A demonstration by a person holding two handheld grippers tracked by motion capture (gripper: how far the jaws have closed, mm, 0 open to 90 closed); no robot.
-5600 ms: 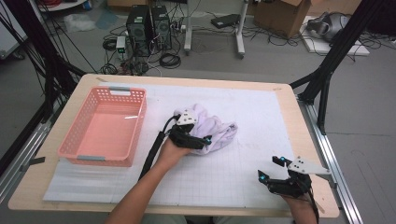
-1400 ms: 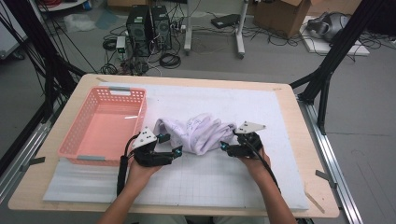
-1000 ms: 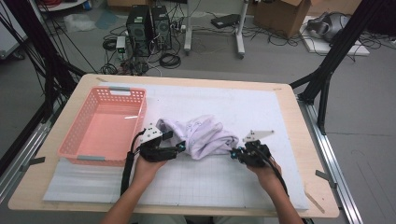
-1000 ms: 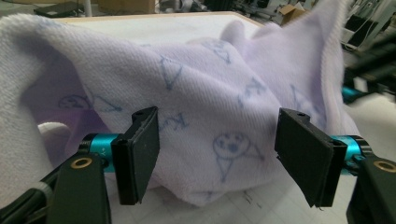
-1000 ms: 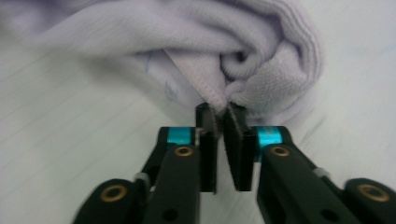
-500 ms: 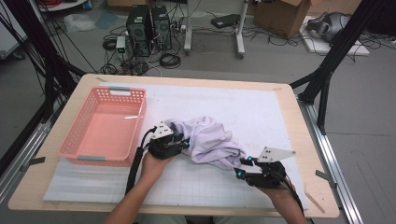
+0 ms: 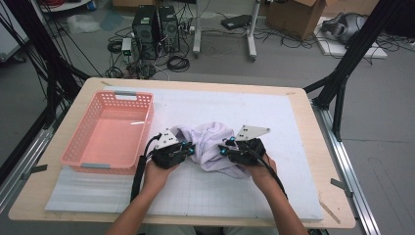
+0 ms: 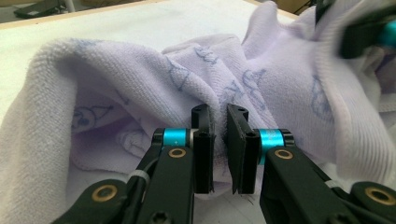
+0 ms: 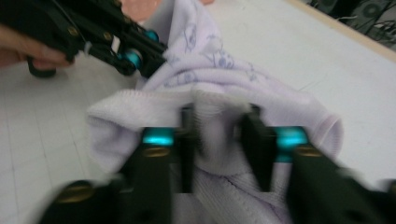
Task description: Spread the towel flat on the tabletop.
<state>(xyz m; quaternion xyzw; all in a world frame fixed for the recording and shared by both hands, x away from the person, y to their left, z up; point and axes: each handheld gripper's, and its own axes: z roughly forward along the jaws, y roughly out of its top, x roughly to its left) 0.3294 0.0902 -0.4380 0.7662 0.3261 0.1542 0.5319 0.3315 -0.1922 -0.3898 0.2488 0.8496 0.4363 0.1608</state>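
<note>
Now, bunched towel between both tools, left tool and right tool each clamped on a fold.

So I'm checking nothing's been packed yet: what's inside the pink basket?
The pink basket looks empty: only its bare pink floor shows through. The near wall hides a thin strip of that floor. The crumpled towel lies beside it on the white mat.

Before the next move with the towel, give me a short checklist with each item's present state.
1. Left claw pinching a fold of the towel: ok.
2. Right claw around a bunched fold, jaws just closing: grip cannot tell, picture blurred.
3. Towel lying on the white mat, not hanging off: ok.
4. Basket beside the left hand, nothing in it: ok.
5. Towel spread flat: not ok, still crumpled.
</note>
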